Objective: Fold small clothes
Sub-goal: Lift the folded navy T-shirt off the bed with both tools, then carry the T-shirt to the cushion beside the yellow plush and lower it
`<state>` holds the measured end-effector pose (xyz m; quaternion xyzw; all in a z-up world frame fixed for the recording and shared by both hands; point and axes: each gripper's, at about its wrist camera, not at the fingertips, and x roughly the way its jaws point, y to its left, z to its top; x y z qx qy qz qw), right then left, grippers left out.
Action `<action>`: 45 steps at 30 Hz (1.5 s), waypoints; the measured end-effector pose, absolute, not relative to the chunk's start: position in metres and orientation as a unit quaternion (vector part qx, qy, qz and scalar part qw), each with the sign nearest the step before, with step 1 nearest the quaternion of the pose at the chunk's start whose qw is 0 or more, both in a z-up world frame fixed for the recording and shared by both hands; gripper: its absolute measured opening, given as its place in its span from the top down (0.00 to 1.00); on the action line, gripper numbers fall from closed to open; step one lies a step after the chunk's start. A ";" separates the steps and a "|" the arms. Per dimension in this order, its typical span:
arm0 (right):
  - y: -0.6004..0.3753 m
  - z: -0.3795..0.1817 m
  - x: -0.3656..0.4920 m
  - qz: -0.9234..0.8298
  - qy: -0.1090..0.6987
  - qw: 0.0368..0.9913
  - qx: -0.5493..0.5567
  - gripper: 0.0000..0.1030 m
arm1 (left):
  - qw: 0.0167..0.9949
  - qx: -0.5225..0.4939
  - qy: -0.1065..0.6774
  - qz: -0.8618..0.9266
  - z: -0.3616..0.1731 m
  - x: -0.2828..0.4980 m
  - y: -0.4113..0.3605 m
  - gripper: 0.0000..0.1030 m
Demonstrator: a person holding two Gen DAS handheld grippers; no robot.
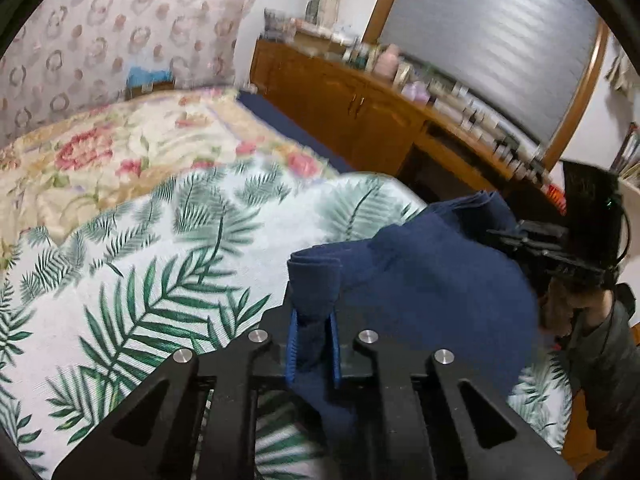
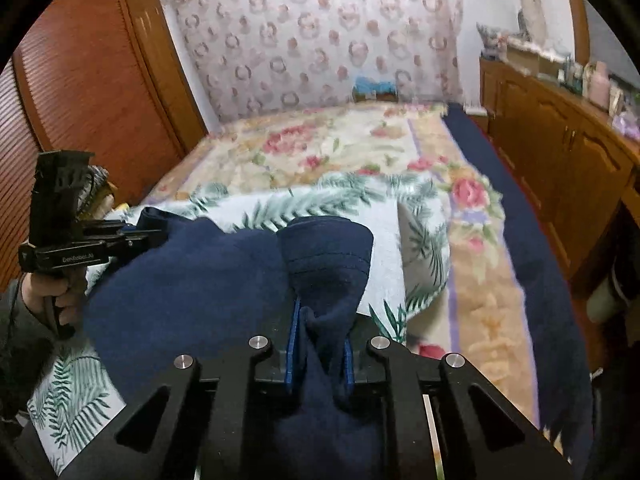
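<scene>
A navy blue garment hangs between both grippers above the palm-leaf cloth on the bed. My left gripper is shut on one bunched edge of the garment. My right gripper is shut on another edge of the same navy garment. The right gripper also shows in the left wrist view, at the garment's far side, and the left gripper shows in the right wrist view, gripping the cloth's left edge. The lower part of the garment is hidden under the gripper bodies.
The bed has a floral quilt beyond the palm-leaf cloth. A wooden dresser crowded with bottles runs along the right, under a mirror. A wooden wardrobe stands left. A navy bed edge borders the floor.
</scene>
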<state>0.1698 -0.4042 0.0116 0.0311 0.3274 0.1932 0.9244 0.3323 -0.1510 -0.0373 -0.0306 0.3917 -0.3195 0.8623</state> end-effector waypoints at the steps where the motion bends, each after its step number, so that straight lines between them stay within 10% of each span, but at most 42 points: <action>1: -0.405 0.016 0.163 0.193 0.317 0.928 0.032 0.84 | 0.866 -0.035 0.382 -0.321 -0.031 0.327 -0.150 0.87; 21: -0.333 0.076 0.129 0.274 0.182 0.943 -0.042 0.86 | 0.943 -0.060 0.225 -0.237 0.081 0.206 -0.035 0.88; 45: -0.077 0.118 0.285 0.474 0.141 0.834 -0.243 0.86 | 0.971 -0.148 0.186 0.037 0.021 0.101 0.184 0.88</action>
